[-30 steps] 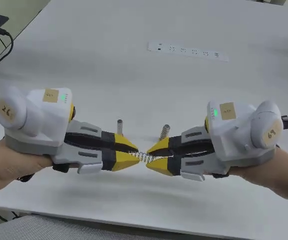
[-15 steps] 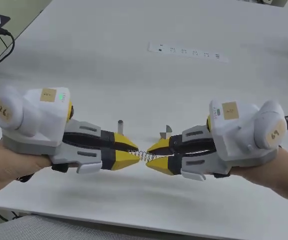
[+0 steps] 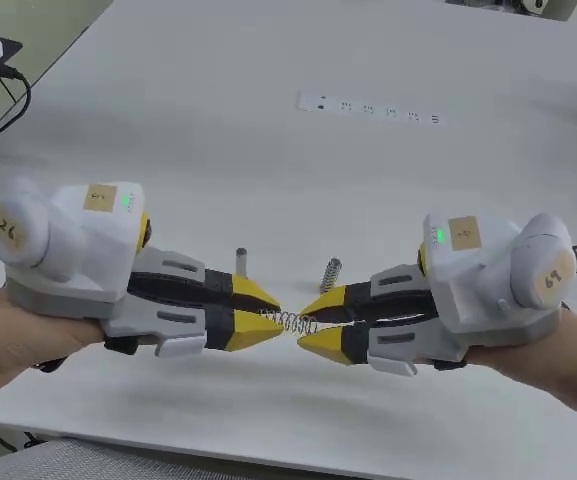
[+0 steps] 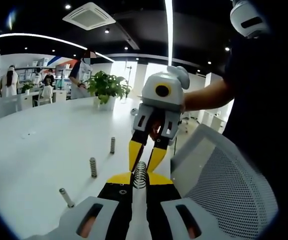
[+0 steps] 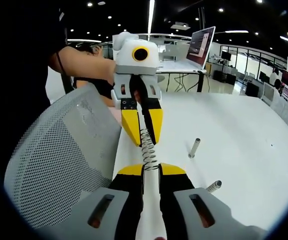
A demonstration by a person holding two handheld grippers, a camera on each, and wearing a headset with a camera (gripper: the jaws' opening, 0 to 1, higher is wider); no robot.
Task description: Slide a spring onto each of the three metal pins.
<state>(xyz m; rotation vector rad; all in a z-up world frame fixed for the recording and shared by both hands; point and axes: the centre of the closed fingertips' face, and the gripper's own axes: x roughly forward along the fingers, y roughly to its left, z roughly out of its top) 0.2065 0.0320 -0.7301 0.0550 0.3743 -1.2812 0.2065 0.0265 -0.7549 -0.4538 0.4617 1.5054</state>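
Left gripper view: three pins (image 4: 93,167) on table (image 4: 39,145), one spring (image 4: 141,174) gripped at both ends by left gripper (image 4: 139,181) and right gripper (image 4: 144,164), unchanged from before.

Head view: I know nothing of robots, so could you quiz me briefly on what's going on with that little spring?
1. True or false: the held spring lies on the table.
2. What grips its two ends? A) the left tongs and the right tongs; B) bare fingers; C) two clamps.
3. Fill in: behind the tongs stand a bare pin and a second pin wearing a ____.
Key: 1 false; 2 A; 3 spring.
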